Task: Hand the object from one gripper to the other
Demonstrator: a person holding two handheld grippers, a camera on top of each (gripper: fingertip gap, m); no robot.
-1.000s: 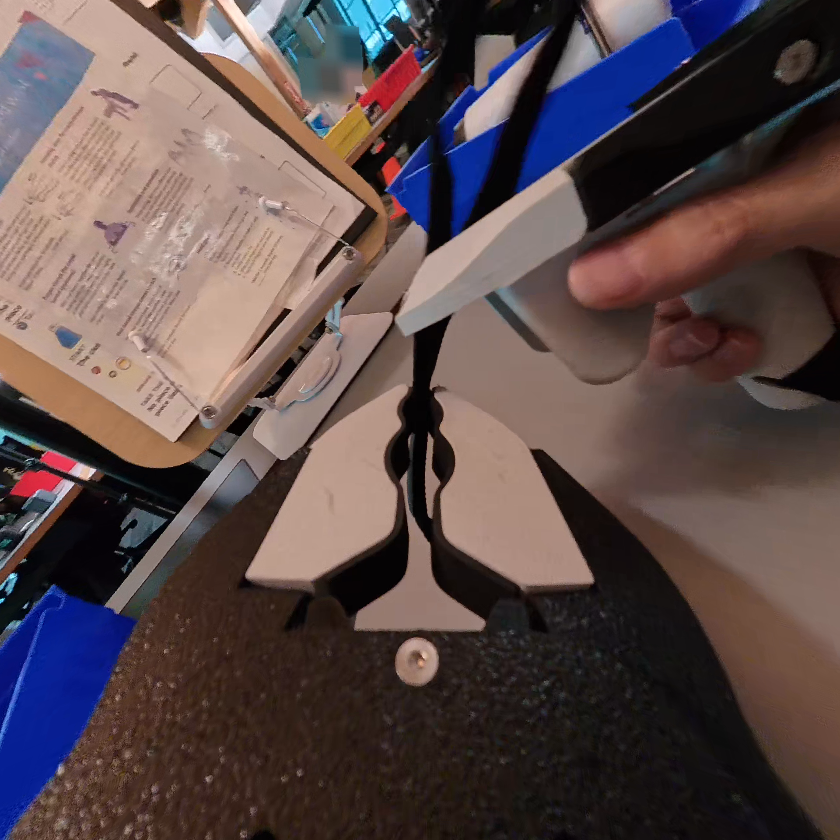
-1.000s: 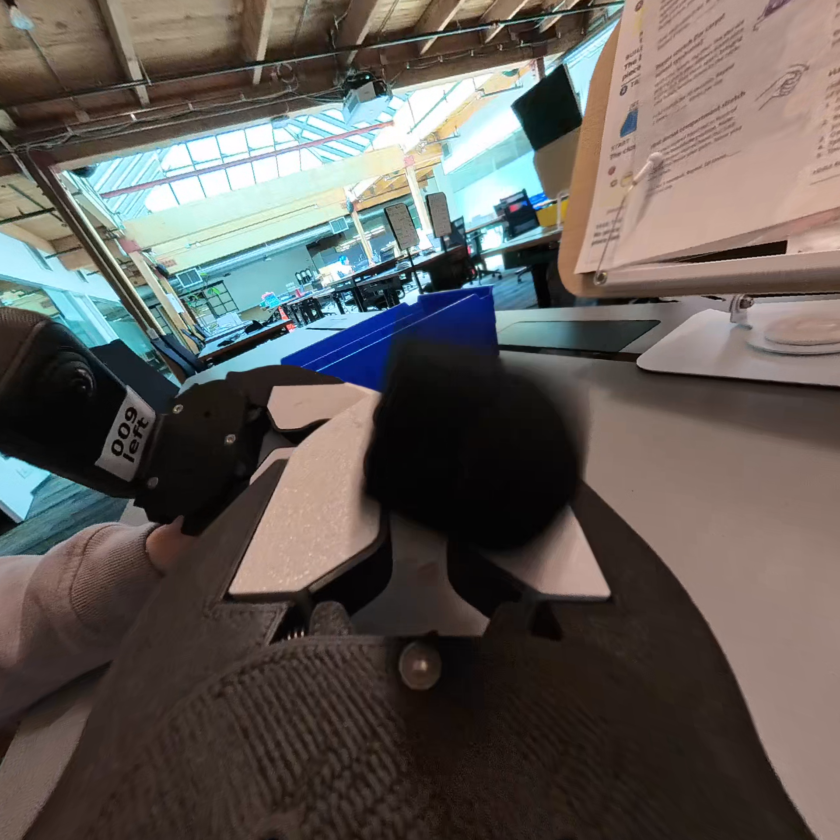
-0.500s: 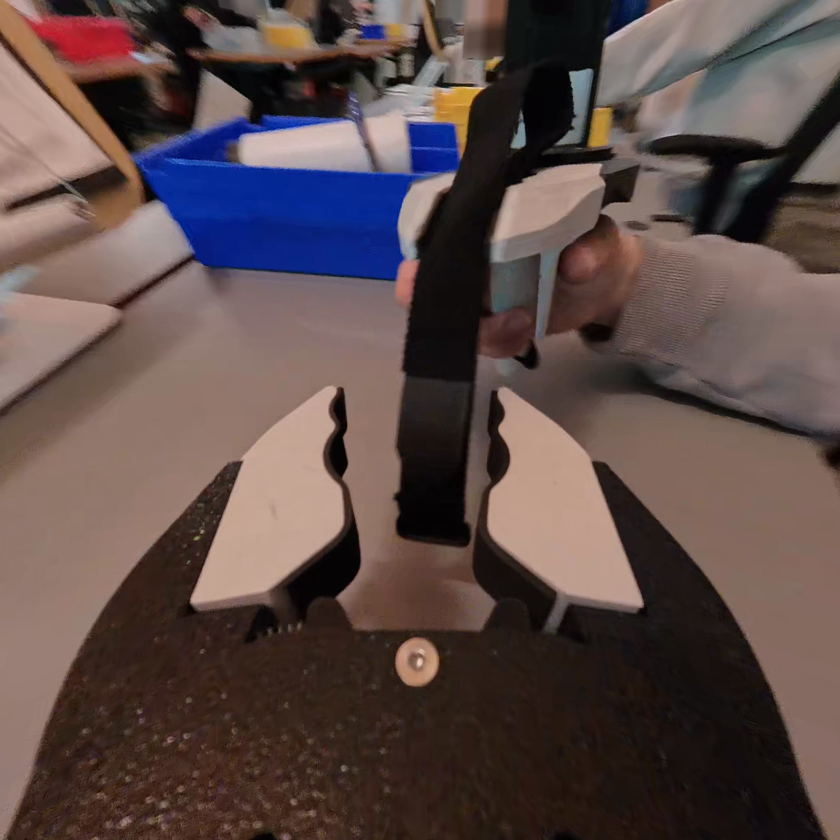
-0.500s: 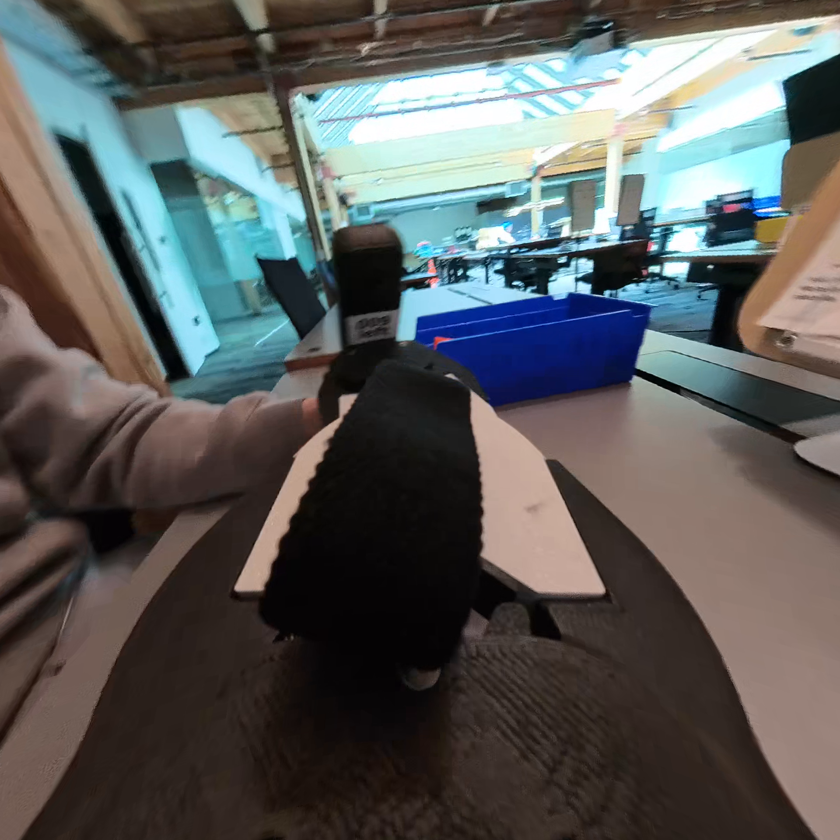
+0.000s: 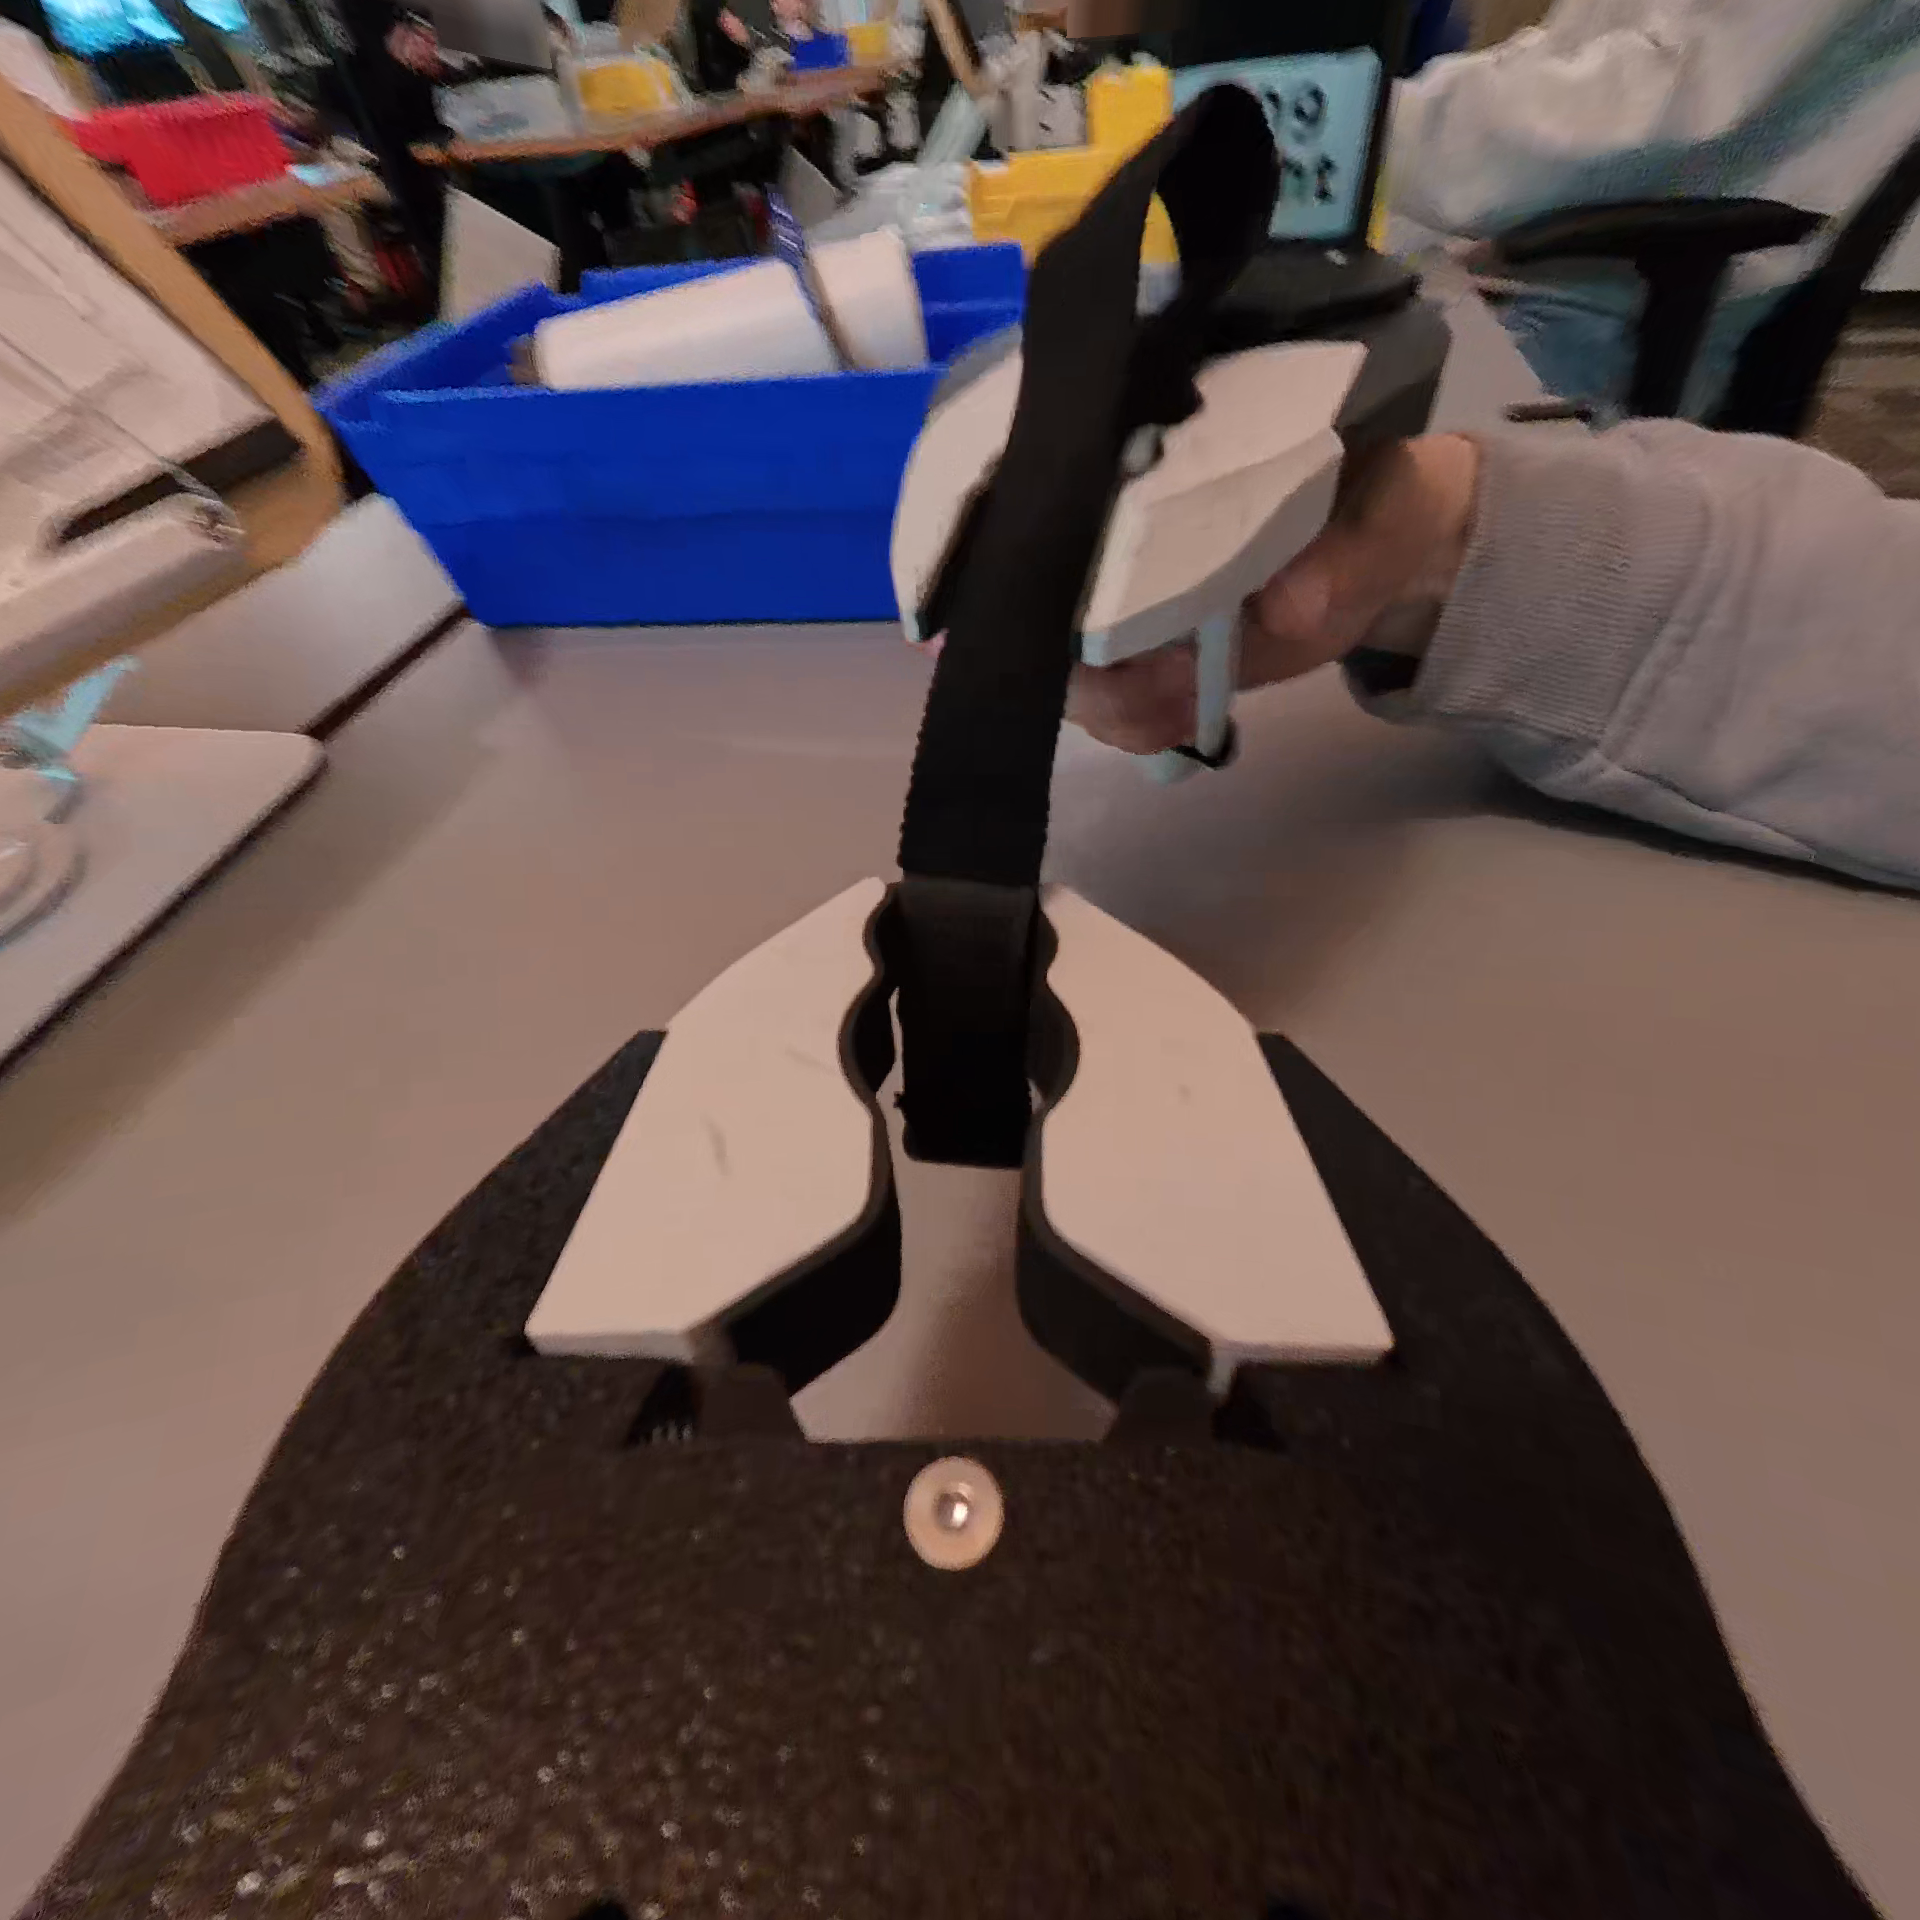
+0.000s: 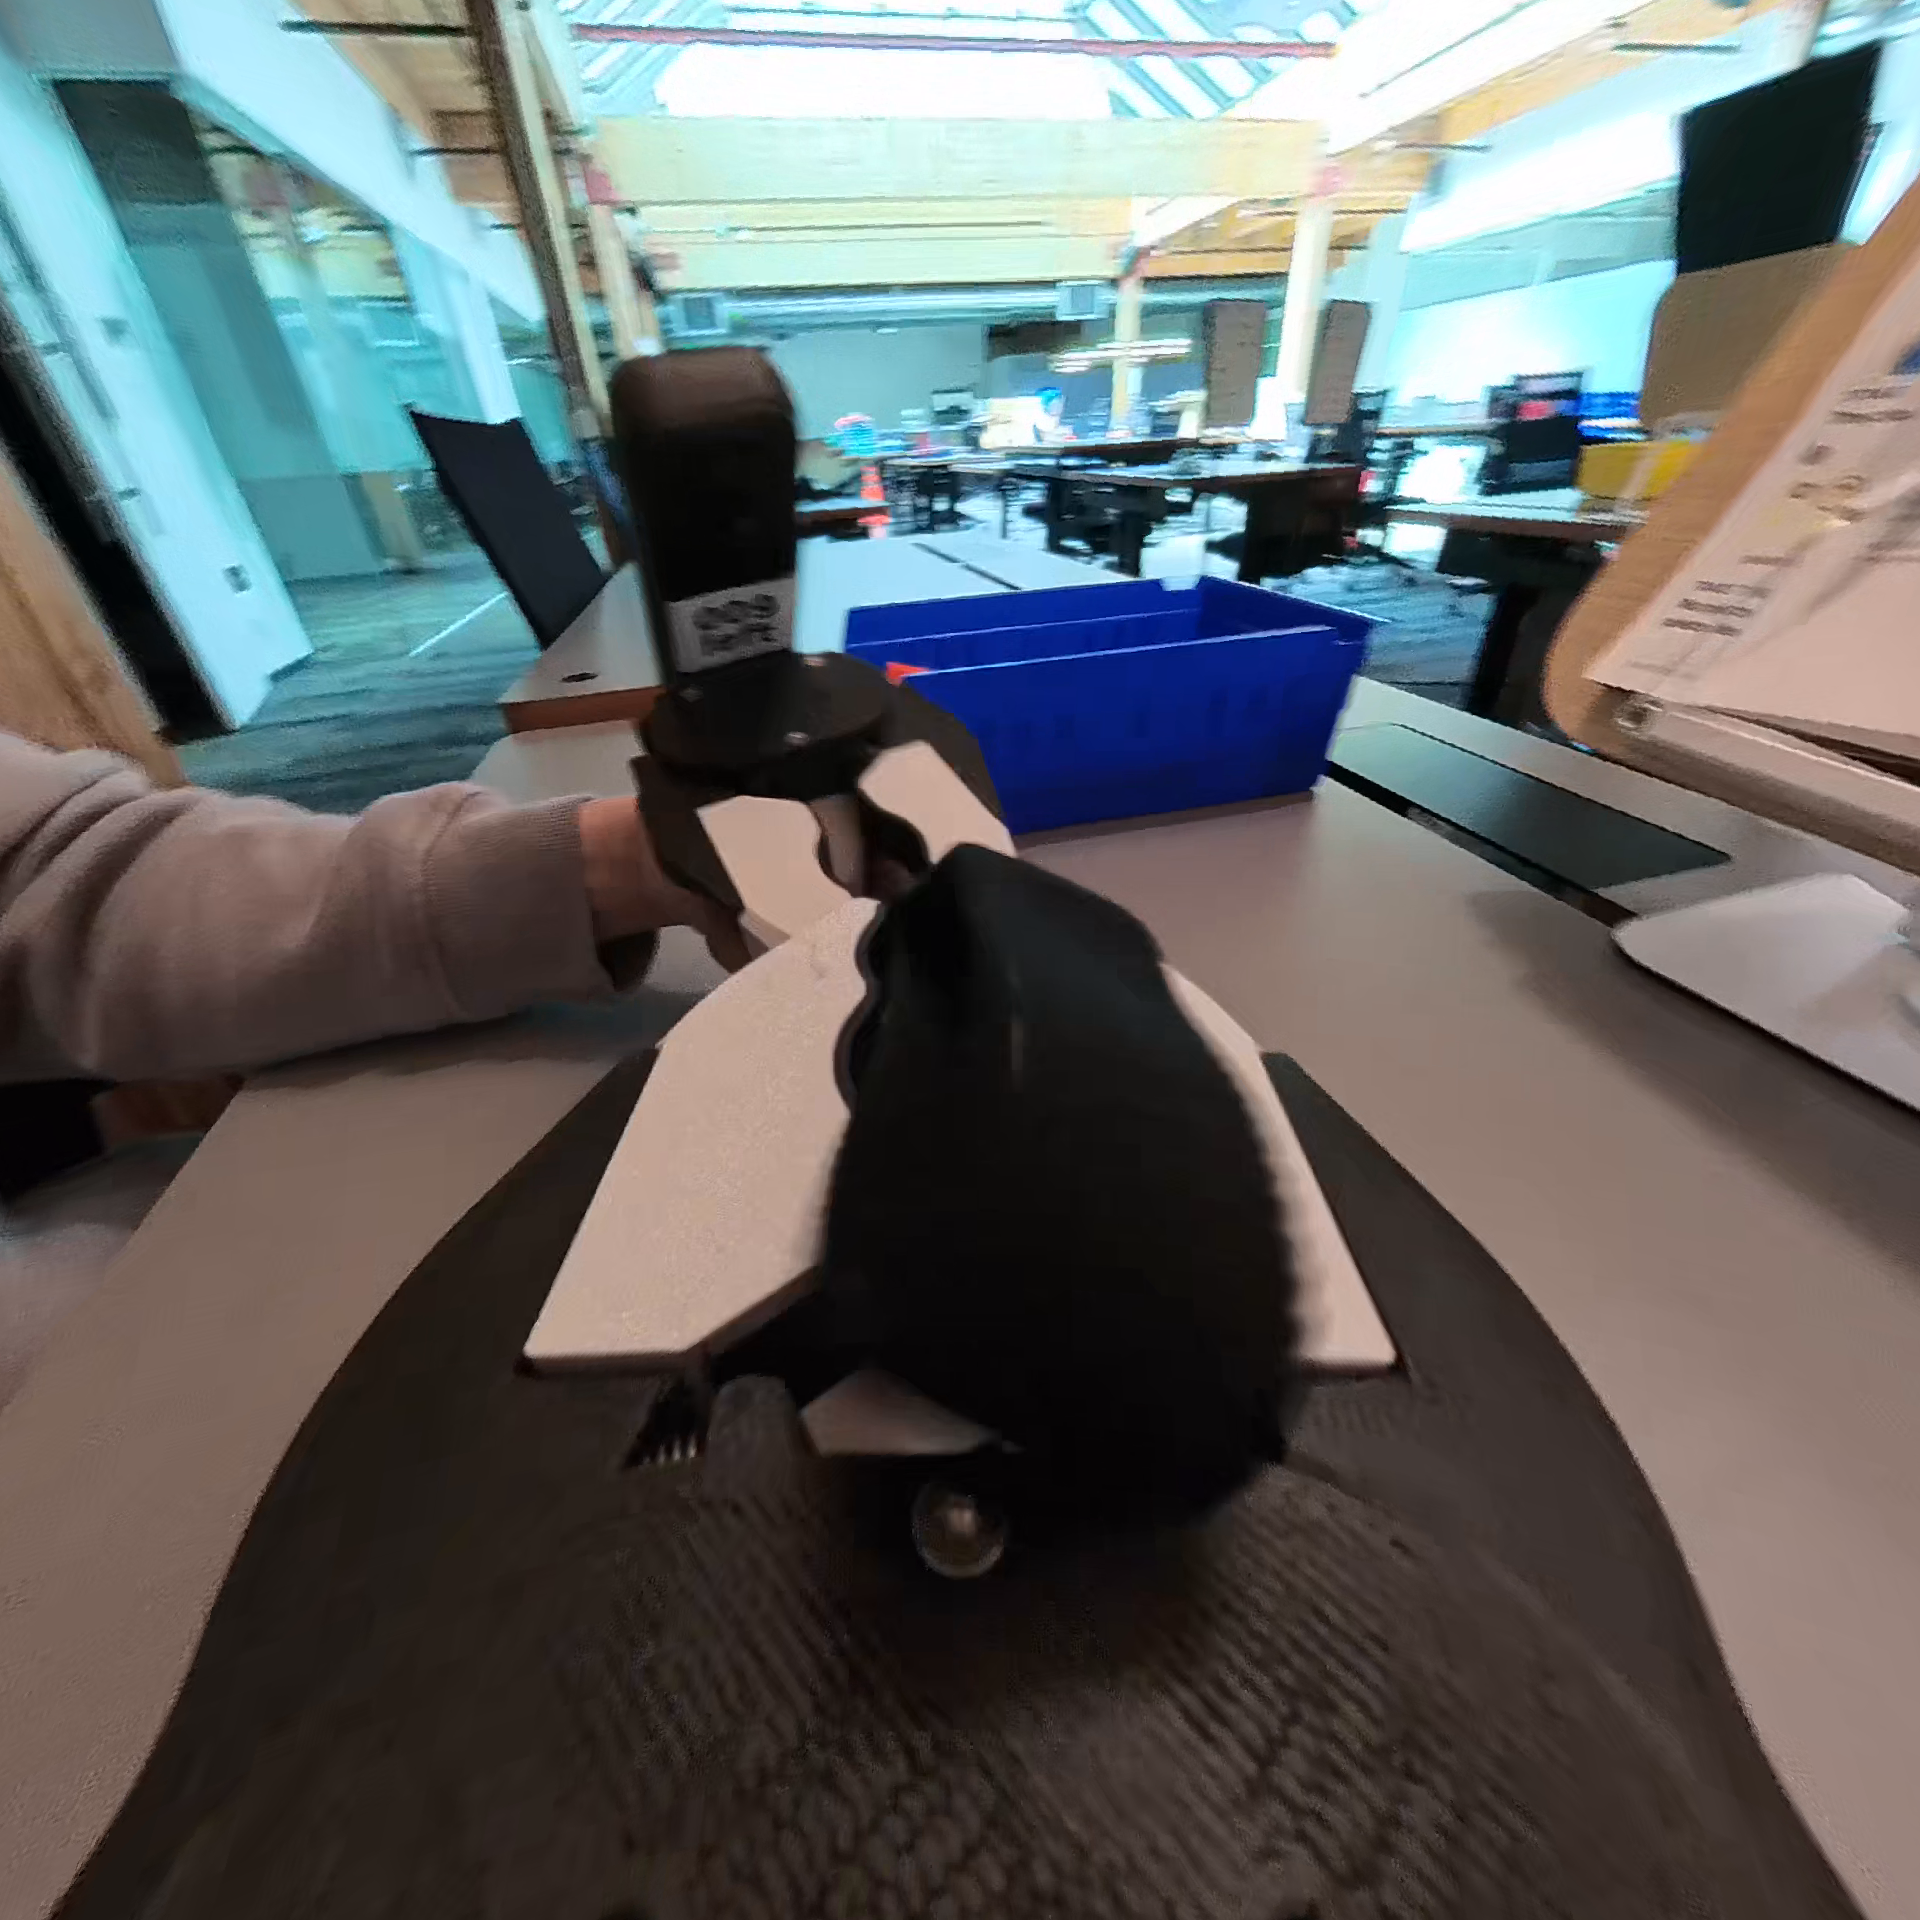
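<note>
Left wrist view shows the black strap (image 5: pixel 982 665) stretched above the tabletop (image 5: pixel 520 883), its lower end pinched in the left tool (image 5: pixel 961 1023) and its upper part clamped in the right tool (image 5: pixel 1039 613), so both grip mid-handover.

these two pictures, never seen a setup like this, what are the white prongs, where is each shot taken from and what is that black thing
No robot here: a person holds a hand-operated two-finger gripper in each hand, with a camera on each looking along its white fingers.

The left wrist view shows the left gripper in the foreground, its fingers closed around the lower end of a black webbing strap. Farther off, the right gripper, held by a hand, pinches the same strap higher up.

The right wrist view looks the other way: the strap bulges close and blurred over the right gripper's fingers, with the left gripper beyond.

On the grey table stand a blue bin holding white rolls and a document stand.
</note>
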